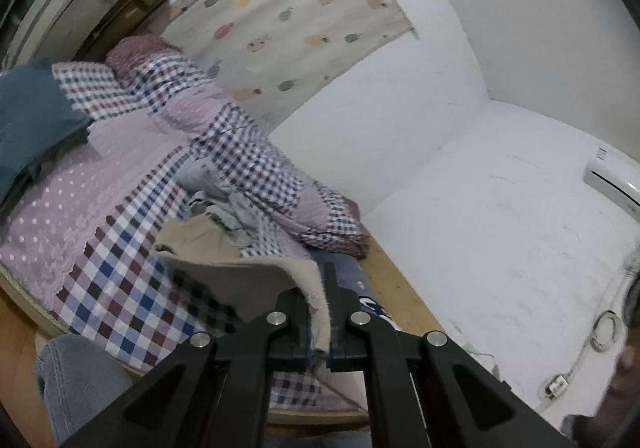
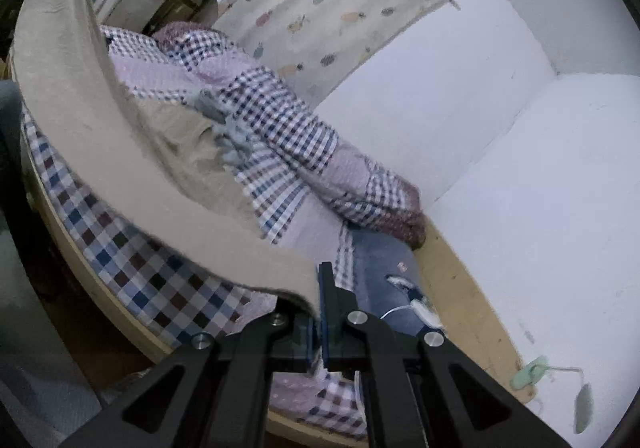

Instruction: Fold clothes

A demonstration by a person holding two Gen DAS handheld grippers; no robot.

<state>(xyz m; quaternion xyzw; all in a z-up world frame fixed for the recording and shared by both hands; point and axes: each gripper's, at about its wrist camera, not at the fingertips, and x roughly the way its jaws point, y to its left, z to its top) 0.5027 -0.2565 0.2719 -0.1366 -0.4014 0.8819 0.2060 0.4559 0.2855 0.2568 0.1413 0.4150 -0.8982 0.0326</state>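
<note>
Both grippers are clamped on the beige garment: the left gripper pinches its edge, and the right gripper grips what looks like a corner, the cloth arching away up-left above the checked bedspread.

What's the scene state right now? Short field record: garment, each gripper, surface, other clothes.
garment: beige garment, lifted, one edge spanning between both grippers
left gripper: shut on the beige garment's edge
right gripper: shut on the beige garment's edge
surface: bed with checked and dotted bedding
other clothes: teal folded stack at the bed's left; light blue crumpled garment by the rolled quilt
</note>
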